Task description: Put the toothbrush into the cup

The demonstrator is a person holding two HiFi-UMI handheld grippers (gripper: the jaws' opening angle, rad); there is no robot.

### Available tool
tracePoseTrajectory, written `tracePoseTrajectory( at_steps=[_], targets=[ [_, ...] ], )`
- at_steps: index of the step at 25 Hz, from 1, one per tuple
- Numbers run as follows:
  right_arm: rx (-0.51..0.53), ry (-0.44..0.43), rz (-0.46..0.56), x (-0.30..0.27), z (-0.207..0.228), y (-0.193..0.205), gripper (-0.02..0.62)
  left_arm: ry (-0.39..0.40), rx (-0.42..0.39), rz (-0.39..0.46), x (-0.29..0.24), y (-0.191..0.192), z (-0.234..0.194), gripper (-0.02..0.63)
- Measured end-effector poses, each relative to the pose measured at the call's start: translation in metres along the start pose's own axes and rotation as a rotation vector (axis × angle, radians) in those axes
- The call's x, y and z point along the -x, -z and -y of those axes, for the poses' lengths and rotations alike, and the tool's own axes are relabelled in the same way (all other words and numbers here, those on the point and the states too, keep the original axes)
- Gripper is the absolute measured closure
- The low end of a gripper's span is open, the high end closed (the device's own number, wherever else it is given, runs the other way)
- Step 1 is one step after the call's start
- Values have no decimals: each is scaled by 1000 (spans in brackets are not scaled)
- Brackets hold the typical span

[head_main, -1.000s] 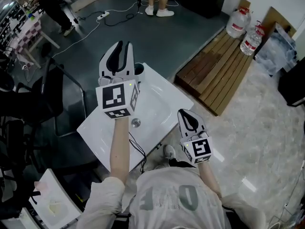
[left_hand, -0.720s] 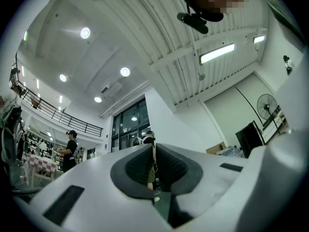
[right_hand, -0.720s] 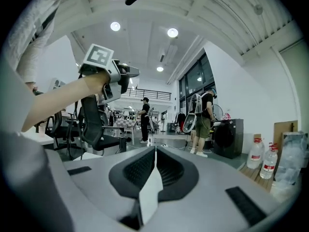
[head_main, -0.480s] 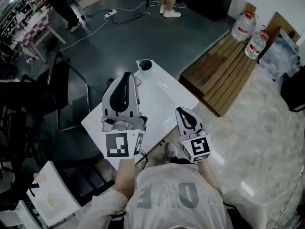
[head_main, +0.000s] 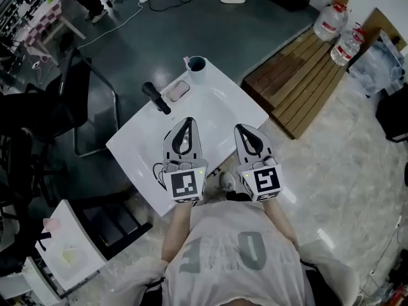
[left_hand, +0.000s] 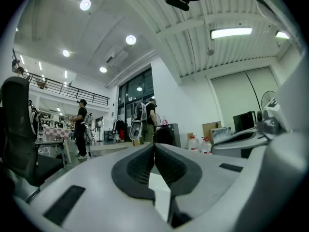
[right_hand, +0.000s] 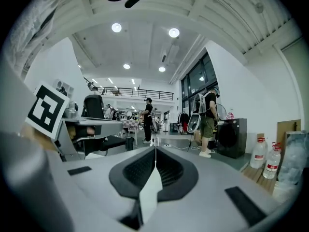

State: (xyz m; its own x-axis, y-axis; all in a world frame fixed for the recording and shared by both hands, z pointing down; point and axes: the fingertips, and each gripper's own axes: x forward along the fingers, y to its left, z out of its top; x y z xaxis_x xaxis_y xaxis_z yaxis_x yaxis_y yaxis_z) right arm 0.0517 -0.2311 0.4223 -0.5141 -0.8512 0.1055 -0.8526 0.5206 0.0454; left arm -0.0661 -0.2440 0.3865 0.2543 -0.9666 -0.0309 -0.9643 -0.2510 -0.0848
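A blue-grey cup [head_main: 196, 67] stands at the far corner of the white tabletop [head_main: 220, 110]. A thin pale stick, which looks like the toothbrush [head_main: 187, 61], stands out of the cup at its left rim. My left gripper [head_main: 187, 121] hovers at the table's near side, well short of the cup, its jaws shut with nothing between them. In the left gripper view the left gripper's [left_hand: 154, 146] pads meet. My right gripper [head_main: 245, 129] is beside it, shut and empty too, and the right gripper view shows the right gripper's [right_hand: 155, 150] pads together.
A pinkish flat block [head_main: 177, 91] and a black handle-like thing [head_main: 155, 97] lie on the table left of the cup. A black chair [head_main: 80, 104] stands at the left, and a wooden pallet [head_main: 299, 85] with water bottles [head_main: 332, 23] at the right. People stand far off.
The left gripper has drawn back from over the cup towards me and sunk, and its jaws have shut empty. The cup now shows uncovered. The right gripper has barely moved.
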Motion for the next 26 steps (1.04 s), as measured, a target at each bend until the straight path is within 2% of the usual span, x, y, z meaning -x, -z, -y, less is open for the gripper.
tracePoseTrajectory(
  at_steps=[6,14,26],
  targets=[
    [3,0,-18,-1,-1,7,565,-23,14,-37,-1,12,-12,575],
    [-7,12,-17,1,2,8,565,-2,45,-29,-3,8,-8,575],
    [-22,5,-19,5,0,11,565,-21,83,-24,1,8,-14,575]
  ],
)
